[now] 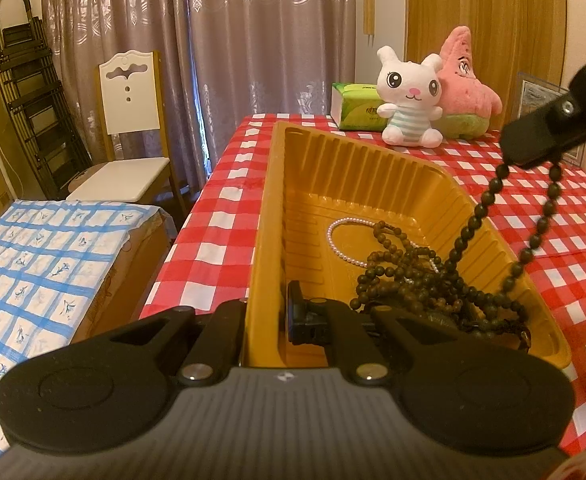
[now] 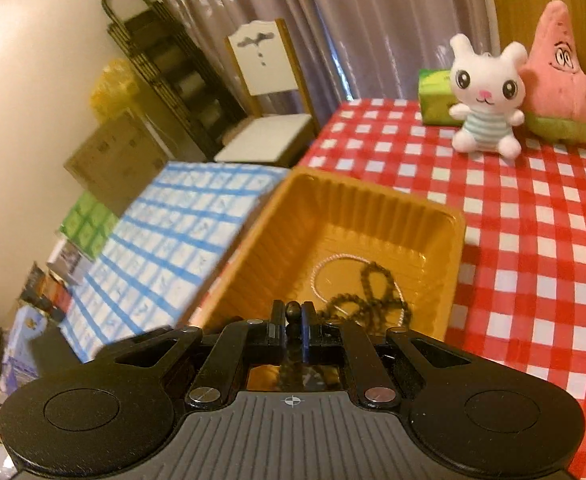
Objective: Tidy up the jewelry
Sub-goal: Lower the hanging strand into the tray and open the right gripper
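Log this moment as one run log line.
left gripper: shut on tray wall | right gripper: shut on dark bead strand, over gold tray | pearl strand: in tray

Matte black throughout on the left gripper [image 1: 267,322], lower centre of its wrist view: two round discs at the lower corners, angled linkage arms, silver rivets at the pivots, grey ribbed housing with a small white mark at centre. Same build on the right gripper [image 2: 292,322]: black discs, silver slotted screws, grey ribbed housing stamped with a white crosshair, blue edge on one finger pad.
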Action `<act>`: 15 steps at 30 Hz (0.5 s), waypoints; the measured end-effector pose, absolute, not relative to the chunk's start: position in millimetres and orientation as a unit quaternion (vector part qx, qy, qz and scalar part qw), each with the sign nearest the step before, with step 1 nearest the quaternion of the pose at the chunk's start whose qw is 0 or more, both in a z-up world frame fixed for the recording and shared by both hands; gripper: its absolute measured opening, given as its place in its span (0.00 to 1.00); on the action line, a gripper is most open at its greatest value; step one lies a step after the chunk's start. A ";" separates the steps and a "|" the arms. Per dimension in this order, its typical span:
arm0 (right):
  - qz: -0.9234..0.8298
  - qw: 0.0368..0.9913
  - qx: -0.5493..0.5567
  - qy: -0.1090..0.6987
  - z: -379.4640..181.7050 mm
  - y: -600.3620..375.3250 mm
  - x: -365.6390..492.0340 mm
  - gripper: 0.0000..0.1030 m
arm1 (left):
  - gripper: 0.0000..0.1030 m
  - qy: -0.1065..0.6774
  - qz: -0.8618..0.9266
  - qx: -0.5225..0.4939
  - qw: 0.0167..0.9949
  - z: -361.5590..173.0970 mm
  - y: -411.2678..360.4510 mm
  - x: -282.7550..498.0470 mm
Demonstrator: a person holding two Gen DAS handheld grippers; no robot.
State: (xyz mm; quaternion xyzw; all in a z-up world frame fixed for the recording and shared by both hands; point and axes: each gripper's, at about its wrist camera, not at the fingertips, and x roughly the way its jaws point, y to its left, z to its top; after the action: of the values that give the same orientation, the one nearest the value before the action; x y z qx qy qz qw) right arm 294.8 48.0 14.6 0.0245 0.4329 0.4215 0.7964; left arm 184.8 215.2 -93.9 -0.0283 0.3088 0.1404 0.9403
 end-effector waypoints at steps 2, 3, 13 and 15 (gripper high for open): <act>0.427 0.802 0.030 0.417 20.6 46.8 292.1 0.07 | 0.03 0.309 0.141 -0.028 0.940 -94.0 215.4 184.5; 0.432 0.806 0.037 0.403 24.4 45.8 290.7 0.07 | 0.03 0.310 0.141 -0.028 0.940 -94.0 215.9 184.5; 0.419 0.826 0.042 0.375 8.1 46.9 293.7 0.07 | 0.03 0.310 0.141 -0.028 0.940 -94.2 216.4 183.9; 0.404 0.820 0.030 0.405 -12.8 48.8 295.0 0.07 | 0.03 0.311 0.142 -0.027 0.939 -94.6 216.2 184.4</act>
State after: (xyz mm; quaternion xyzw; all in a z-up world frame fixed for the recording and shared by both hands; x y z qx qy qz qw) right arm 295.0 48.8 -12.8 0.0299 0.4047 0.4038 0.8199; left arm 184.4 216.2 -94.6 -0.0272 0.3113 0.1415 0.9393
